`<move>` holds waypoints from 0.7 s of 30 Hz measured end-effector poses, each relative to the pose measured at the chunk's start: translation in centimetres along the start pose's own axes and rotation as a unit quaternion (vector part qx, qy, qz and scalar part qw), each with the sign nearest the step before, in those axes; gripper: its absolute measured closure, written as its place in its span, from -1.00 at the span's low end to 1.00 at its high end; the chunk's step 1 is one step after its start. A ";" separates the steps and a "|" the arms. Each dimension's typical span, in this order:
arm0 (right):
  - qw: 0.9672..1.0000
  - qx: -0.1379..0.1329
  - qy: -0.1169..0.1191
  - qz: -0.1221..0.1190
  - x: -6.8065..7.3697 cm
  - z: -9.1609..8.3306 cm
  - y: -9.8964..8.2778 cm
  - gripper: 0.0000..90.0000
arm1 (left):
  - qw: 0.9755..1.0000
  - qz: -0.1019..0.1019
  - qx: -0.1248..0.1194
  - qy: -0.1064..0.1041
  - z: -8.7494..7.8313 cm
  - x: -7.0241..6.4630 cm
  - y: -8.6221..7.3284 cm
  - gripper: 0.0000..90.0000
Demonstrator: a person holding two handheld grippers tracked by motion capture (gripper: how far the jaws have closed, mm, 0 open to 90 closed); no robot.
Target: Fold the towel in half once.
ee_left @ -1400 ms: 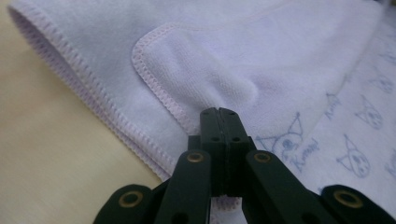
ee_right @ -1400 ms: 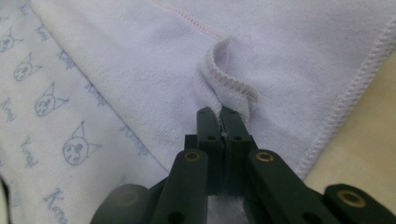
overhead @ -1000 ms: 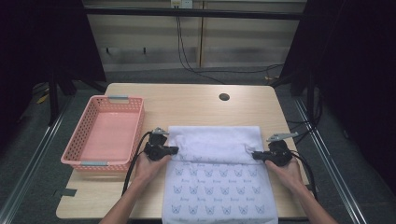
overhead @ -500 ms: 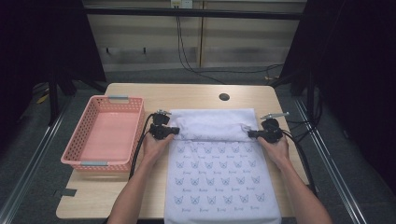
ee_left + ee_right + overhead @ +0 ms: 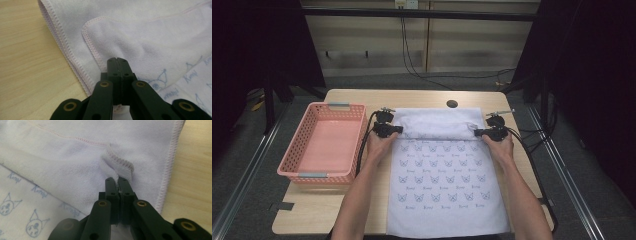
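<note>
A white towel (image 5: 442,185) printed with blue cat faces lies spread on the wooden table (image 5: 362,97), its near end hanging over the front edge. Its far part shows the plain white back (image 5: 437,122). My left gripper (image 5: 398,130) is shut on the left corner of the turned-over layer. Up close, the left gripper (image 5: 116,60) pinches the towel (image 5: 150,37) just behind its stitched hem. My right gripper (image 5: 477,132) is shut on the right corner. Up close, the right gripper (image 5: 117,179) holds a bunched bit of hemmed towel (image 5: 75,162).
A pink plastic basket (image 5: 328,106) stands at the table's left, close beside the left gripper. A round cable hole (image 5: 452,104) sits in the tabletop behind the towel. Black cables trail from both grippers along the forearms. Bare wood lies at the far edge.
Both grippers have moved away from the person toward the table's far side, still gripping the towel corners. More of the printed face now lies flat and the plain band has shifted farther back.
</note>
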State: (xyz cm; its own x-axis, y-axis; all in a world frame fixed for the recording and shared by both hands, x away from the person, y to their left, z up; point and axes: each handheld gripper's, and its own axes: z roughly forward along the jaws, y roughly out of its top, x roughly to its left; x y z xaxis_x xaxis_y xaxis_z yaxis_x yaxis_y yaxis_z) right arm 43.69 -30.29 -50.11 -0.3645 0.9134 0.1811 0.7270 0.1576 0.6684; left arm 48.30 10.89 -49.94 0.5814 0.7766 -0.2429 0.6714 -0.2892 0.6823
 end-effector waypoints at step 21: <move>0.984 -0.151 0.057 -0.080 1.9 -14.2 7.0 0.97 | 0.985 0.058 -0.149 -0.062 -15.6 -4.7 4.0 1.00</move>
State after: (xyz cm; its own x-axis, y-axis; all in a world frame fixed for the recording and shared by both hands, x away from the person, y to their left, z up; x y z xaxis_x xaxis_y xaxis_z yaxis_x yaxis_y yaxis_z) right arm 39.82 -32.77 -34.77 -0.5362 0.8348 0.1245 0.4545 0.1613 0.8760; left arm 41.13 14.79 -35.31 0.7108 0.6679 -0.2207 0.4422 -0.1803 0.8786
